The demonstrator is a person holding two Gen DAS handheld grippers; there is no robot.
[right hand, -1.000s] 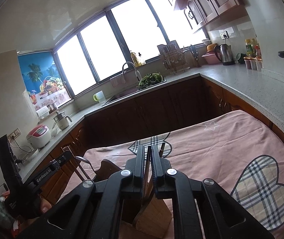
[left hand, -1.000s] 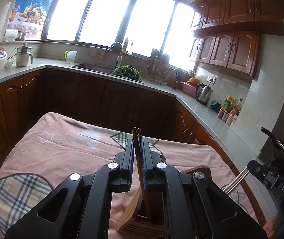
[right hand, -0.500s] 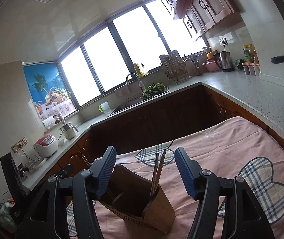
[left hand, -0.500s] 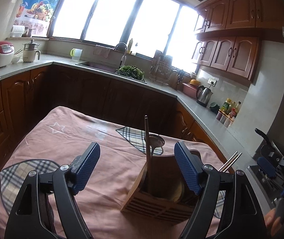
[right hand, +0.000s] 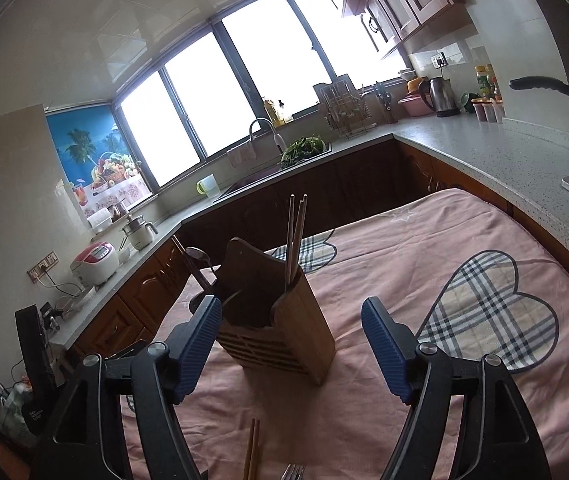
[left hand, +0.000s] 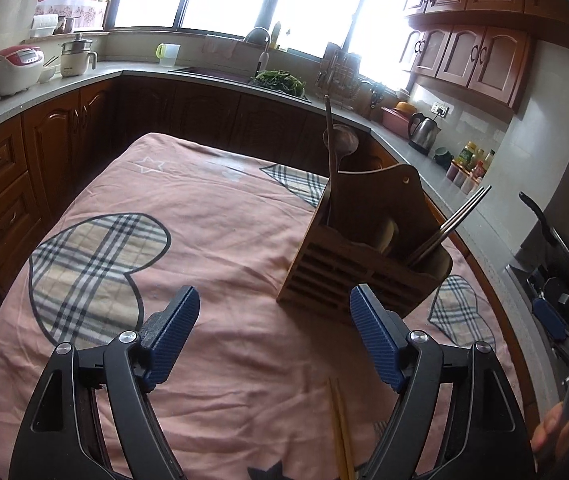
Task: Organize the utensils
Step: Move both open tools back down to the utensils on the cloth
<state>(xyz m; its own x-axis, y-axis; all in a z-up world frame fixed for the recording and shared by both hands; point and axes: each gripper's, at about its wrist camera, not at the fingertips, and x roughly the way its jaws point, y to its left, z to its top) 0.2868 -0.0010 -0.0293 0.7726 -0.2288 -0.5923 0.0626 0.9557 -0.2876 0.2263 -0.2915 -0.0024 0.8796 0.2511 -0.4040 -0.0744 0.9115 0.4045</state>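
- Utensils now stand in the wooden holder on the pink-clothed worktop: a wooden spoon and ladle at one end, steel chopsticks at the other.
- A second ago each pair of tongs was clamped on a utensil over the holder; both have since let go and drawn back.
- Left tongs stand wide and empty; right tongs are opening, gripping nothing.
- Two drops look done; loose chopsticks and a fork remain.
- Both are cut off by the frame edge, and the holder's inner compartments are too dark to read.
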